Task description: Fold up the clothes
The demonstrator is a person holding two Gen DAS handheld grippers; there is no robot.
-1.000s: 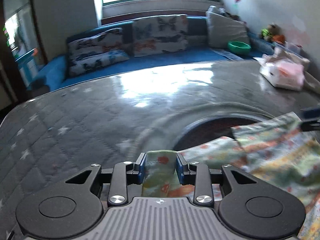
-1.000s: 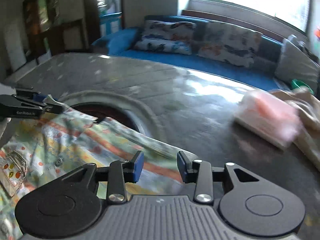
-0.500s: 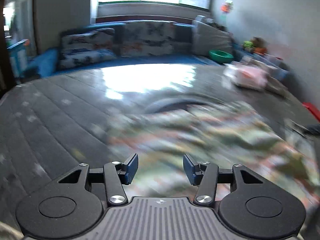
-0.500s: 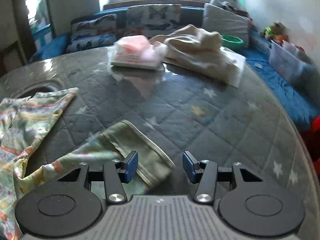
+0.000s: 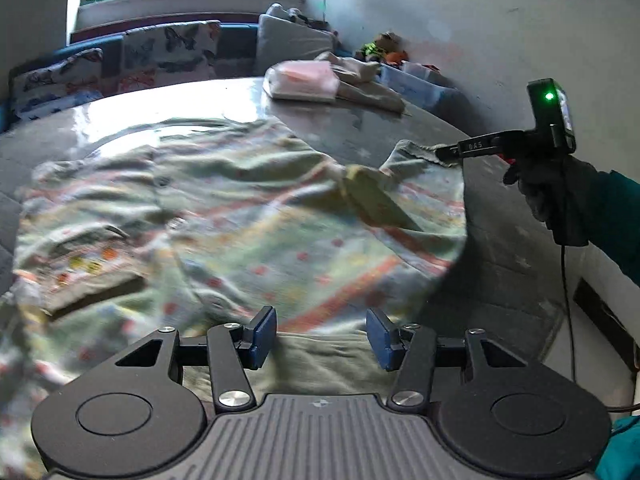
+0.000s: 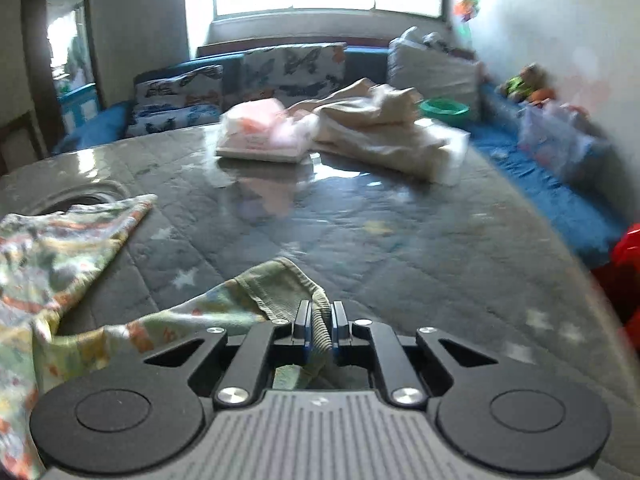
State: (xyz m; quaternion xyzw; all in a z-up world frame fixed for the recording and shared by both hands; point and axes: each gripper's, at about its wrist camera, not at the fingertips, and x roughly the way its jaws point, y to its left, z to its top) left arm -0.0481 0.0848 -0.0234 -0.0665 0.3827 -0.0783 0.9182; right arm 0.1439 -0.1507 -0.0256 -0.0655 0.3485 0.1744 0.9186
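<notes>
A light green garment (image 5: pixel 240 216) with orange and yellow print lies spread and rumpled on the grey quilted table (image 5: pixel 500 220). My left gripper (image 5: pixel 322 336) hovers open over its near hem, and the blue pads (image 5: pixel 264 336) touch no cloth. To the right, a gloved hand (image 5: pixel 560 192) holds my right gripper (image 5: pixel 448 154) at the sleeve end. In the right wrist view, that gripper (image 6: pixel 320 324) is shut on the ribbed green cuff (image 6: pixel 280 280), which stands up between the pads. The rest of the garment (image 6: pixel 48 248) trails off to the left.
A folded pink stack (image 6: pixel 264 132) and a heap of beige clothes (image 6: pixel 384 132) sit at the table's far side. Behind are a blue sofa with printed cushions (image 6: pixel 292 68) and a green bowl (image 6: pixel 444 106). A red object (image 6: pixel 628 264) stands off the right edge.
My left gripper let go of the garment's fold, opened and swung right over the spread cloth. My right gripper swung to the sleeve cuff and closed on it.
</notes>
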